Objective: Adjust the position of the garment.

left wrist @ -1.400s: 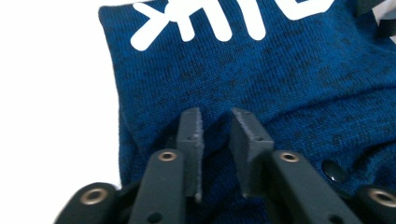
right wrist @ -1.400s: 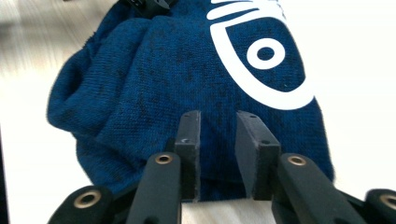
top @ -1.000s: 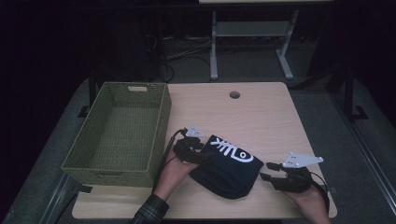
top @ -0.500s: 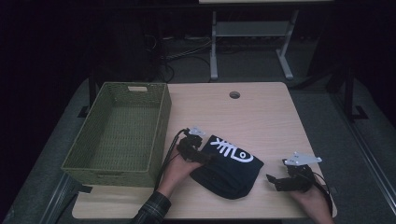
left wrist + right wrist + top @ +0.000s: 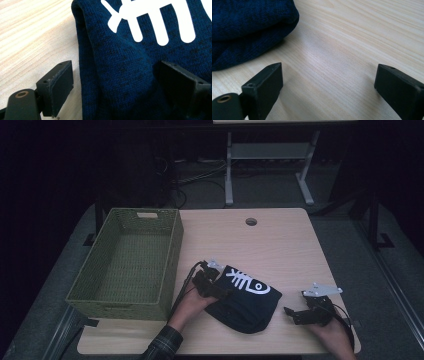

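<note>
A folded dark navy knit garment (image 5: 245, 302) with a white fish-bone print lies on the wooden table (image 5: 285, 250), near its front edge. My left gripper (image 5: 216, 289) sits at the garment's left end. In the left gripper view its jaws have just been opening; my left gripper (image 5: 120, 82) stands wide, with a fold of the knit (image 5: 130, 62) lying loose between the pads. My right gripper (image 5: 292, 312) rests low, just right of the garment. Its jaws have also just been opening. In the right gripper view my right gripper (image 5: 327, 82) frames bare wood, the garment (image 5: 244, 27) lying apart at the upper left.
A green woven basket (image 5: 172, 255) with nothing in it stands on the table's left side, close to my left hand. A round cable hole (image 5: 251, 222) is near the far edge. Beyond the table are a white metal frame (image 5: 228, 175) and dark floor.
Both grippers have sunk a little toward the table and their jaws stand wider. The garment has settled flatter on the wood. The right gripper now sits clear of its edge.
</note>
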Action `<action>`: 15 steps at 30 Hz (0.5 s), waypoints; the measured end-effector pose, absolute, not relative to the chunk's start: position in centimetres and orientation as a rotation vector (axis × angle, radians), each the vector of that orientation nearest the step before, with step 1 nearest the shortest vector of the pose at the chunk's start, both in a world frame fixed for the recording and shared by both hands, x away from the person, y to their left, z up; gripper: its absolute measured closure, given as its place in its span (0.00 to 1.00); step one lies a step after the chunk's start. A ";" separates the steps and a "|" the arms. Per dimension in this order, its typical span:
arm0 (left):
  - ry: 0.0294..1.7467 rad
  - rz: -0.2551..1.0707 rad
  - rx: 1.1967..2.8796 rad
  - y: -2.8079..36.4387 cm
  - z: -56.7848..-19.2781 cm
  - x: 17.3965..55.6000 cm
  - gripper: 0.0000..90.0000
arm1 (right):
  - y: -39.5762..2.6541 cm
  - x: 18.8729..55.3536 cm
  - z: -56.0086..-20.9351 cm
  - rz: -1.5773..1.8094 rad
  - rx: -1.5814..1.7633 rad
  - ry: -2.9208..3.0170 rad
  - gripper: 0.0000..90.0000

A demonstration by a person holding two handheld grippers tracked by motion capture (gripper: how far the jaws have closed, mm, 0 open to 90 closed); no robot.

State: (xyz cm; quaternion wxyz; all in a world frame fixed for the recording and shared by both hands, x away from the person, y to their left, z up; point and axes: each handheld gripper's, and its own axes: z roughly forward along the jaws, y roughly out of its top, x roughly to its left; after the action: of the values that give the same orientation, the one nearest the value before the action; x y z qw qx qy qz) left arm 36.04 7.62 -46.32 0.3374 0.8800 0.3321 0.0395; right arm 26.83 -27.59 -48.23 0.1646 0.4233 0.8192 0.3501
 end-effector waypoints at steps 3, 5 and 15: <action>0.839 0.084 2.277 7.9 -46.4 36.0 0.21 | -27.6 26.8 -48.2 0.998 1.207 2.333 0.09; 0.815 0.075 2.261 8.1 -46.5 35.9 0.26 | -27.6 26.8 -48.2 0.998 1.208 2.332 0.09; 0.792 0.027 2.277 8.1 -46.2 35.9 0.50 | -27.5 26.9 -48.2 0.998 1.211 2.331 0.09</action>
State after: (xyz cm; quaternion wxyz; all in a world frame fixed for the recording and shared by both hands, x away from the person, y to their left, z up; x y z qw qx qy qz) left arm 35.88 8.05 -46.20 0.3570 0.8822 0.3069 0.0103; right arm 26.86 -27.54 -48.25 0.1652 0.4250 0.8181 0.3503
